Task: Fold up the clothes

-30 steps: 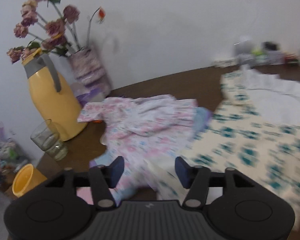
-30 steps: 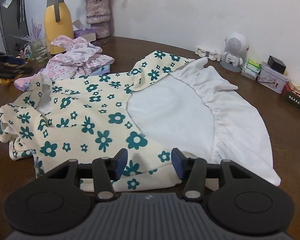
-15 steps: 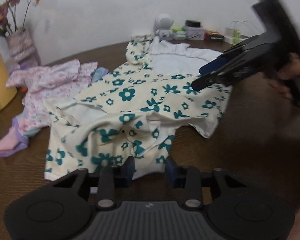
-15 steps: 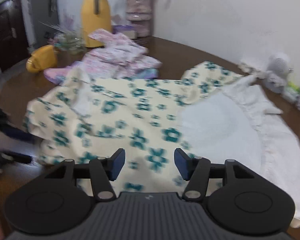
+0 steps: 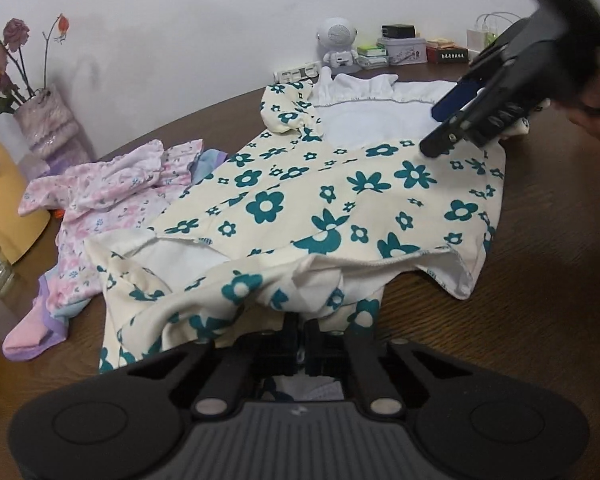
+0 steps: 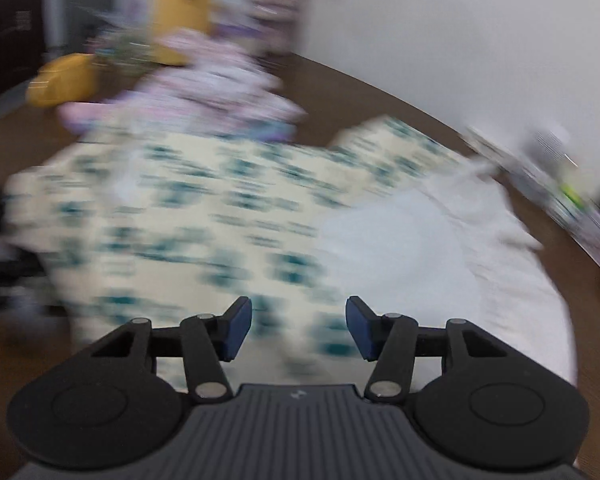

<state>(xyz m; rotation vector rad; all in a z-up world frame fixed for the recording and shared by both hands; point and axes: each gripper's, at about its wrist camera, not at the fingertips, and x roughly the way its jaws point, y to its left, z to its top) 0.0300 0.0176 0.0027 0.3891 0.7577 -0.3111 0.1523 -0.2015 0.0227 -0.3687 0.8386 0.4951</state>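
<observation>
Left wrist view: the left gripper has its fingers drawn together on the near edge of the cream floral garment, the cloth bunched up over them. This garment is the landmark. It lies spread across the brown table, its white skirt part at the far end. Left of the garment sits a heap of pink clothes; farther left stand a vase of dried roses and a yellow flask. Beyond the garment's far end, a small white robot figure and boxes line the wall. Over the garment's right side hangs the right gripper, held by a hand.

Right wrist view: heavily motion-blurred. The right gripper shows its blue pads wide apart with nothing between them, poised above the garment's floral part, the white skirt part to its right.

Judgement: the step in hand appears to be taking hold of the garment for a fold, one edge already pinched. The next move likely calls for the right gripper to close on a matching edge, so both lift evenly without dragging the pink heap.
</observation>
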